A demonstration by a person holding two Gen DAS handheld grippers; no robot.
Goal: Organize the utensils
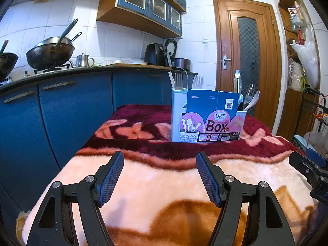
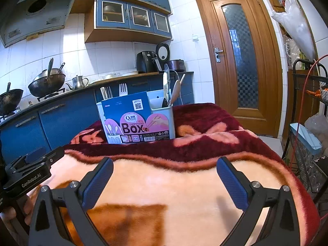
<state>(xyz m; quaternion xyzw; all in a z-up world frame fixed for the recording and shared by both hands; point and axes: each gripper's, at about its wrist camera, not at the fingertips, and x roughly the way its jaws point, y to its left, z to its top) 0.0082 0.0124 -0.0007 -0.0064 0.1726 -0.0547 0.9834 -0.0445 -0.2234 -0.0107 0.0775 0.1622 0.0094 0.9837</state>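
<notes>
Plush blanket covers your desk, and the white utensil box stands at its far side, forks, spoons and chopsticks already upright inside. Left gripper and right gripper both hold their fingers spread, pinching nothing. Approach level and slowly. Only the right view shows the box's open right compartment.

White-tiled kitchen, blue cabinets (wooden door).

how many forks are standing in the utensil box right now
3 visible: two pale forks at the box's left end, one metal fork at its right end. Others may be hidden inside.
</notes>
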